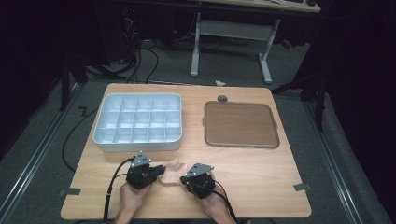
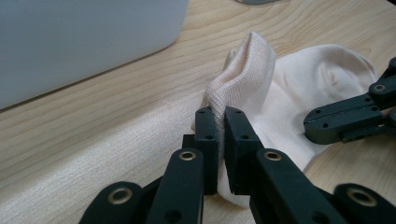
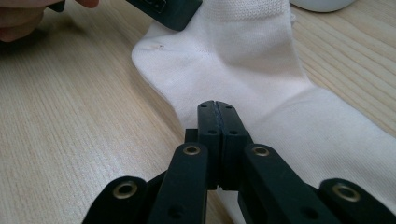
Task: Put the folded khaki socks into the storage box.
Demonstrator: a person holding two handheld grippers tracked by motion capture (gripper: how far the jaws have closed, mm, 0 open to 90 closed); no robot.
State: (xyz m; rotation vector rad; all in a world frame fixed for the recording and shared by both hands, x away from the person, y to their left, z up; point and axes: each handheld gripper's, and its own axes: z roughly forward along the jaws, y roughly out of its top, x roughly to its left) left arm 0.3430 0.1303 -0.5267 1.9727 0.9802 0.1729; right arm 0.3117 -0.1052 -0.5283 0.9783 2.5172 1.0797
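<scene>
Seen from above: wooden table (image 1: 261, 172), white divided tray (image 1: 138, 122) at its far left and brown mat (image 1: 241, 124) at its far right, both well apart from the work. Laid at the table's near edge, between two hands: pale sock (image 1: 172, 173). Pinched on its ribbed cuff: left gripper (image 2: 220, 122), cloth bunched between the pads. Pressed together on the foot part: right gripper (image 3: 217, 112). Judged best done by lifting both ends level, cloth kept taut
</scene>
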